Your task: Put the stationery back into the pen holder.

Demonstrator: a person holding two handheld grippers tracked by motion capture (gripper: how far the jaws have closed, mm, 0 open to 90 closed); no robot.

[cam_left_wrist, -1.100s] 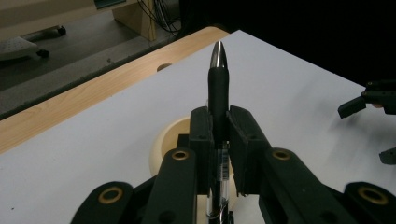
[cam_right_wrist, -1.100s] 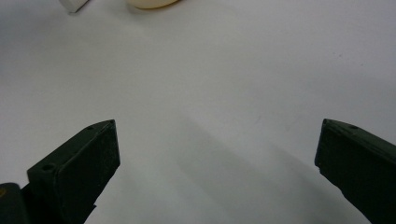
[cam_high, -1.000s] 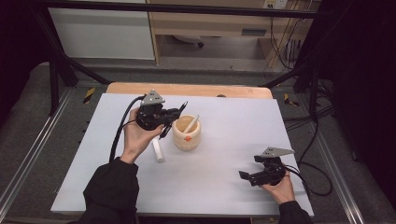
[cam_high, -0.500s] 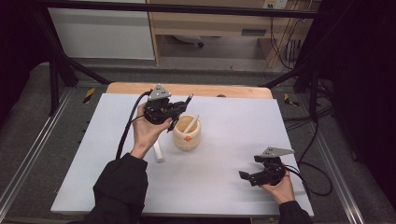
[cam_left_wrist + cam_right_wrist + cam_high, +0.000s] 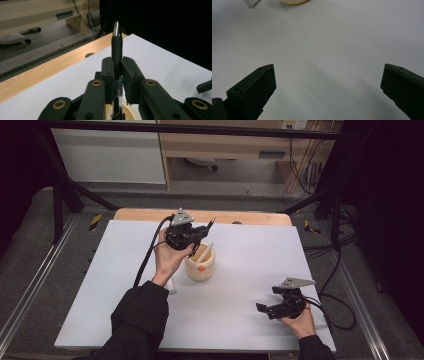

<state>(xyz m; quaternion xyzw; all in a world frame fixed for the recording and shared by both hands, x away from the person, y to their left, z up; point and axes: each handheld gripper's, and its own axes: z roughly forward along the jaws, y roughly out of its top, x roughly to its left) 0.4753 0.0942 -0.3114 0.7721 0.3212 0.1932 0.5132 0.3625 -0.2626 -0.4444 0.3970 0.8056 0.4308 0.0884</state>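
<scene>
1. Left gripper [image 5: 200, 236] pinches a black pen [image 5: 117, 47] – tip up, above the cream pen holder [image 5: 200, 265].
2. Right gripper [image 5: 272, 307] – jaws spread, nothing between, low over the white table sheet [image 5: 250, 320].

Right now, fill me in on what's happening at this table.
A person works at a white table with tongs in each hand. The left tongs are shut on a black pen, held above a cream-coloured cup that already has a light stick in it. A small white thing lies on the table beside the left forearm. The right tongs rest open near the table's right front, holding nothing.
</scene>
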